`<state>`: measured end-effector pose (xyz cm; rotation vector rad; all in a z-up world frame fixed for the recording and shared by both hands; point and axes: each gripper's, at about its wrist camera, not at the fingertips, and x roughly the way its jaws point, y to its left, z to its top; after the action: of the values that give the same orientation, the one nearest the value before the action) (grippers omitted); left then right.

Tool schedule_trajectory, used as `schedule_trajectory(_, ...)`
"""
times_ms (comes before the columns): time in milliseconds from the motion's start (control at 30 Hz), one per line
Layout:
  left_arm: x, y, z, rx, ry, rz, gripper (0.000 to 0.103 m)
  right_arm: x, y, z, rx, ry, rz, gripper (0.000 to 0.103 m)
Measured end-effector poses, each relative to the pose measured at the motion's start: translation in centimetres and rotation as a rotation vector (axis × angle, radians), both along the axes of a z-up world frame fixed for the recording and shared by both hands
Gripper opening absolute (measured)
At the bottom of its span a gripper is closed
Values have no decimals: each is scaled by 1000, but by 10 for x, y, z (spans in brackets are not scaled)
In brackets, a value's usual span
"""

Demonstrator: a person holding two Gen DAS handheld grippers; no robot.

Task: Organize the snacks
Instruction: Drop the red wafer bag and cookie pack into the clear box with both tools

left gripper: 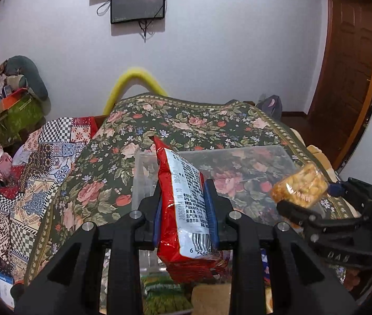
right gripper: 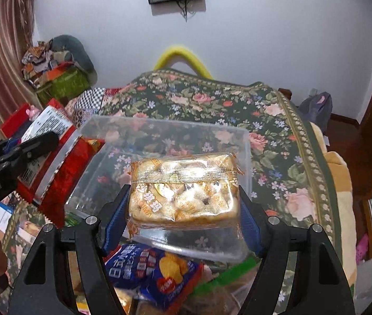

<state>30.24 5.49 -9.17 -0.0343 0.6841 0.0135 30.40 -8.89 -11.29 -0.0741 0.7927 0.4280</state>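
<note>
My left gripper (left gripper: 184, 204) is shut on a red and white snack packet (left gripper: 186, 204), held upright above the near left part of a clear plastic box (left gripper: 251, 152). My right gripper (right gripper: 183, 204) is shut on a clear-wrapped golden pastry cake (right gripper: 183, 191), held over the near edge of the same box (right gripper: 246, 141). The right gripper and pastry show at the right of the left wrist view (left gripper: 301, 189). The left gripper and red packet show at the left of the right wrist view (right gripper: 52, 157). The box sits on a floral cloth.
Loose snacks lie below the grippers: a blue chip bag (right gripper: 154, 270), green packets (left gripper: 165, 296) and a tan cake (left gripper: 209, 299). The floral cloth (left gripper: 186, 123) covers the table. A patchwork cloth (left gripper: 41, 162) lies at the left, a wooden door (left gripper: 348, 73) at the right.
</note>
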Motion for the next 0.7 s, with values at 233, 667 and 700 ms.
schedule_trajectory(233, 5, 2, -2, 12, 14, 12, 33, 3, 5, 0, -31, 18, 17, 74)
schedule_trajectory(667, -56, 33, 25, -1, 8, -44, 56, -40, -33, 35, 7, -71, 16, 82)
schedule_trajectory(700, -61, 36, 23, 2, 15, -46, 57, -42, -36, 35, 7, -72, 14, 82)
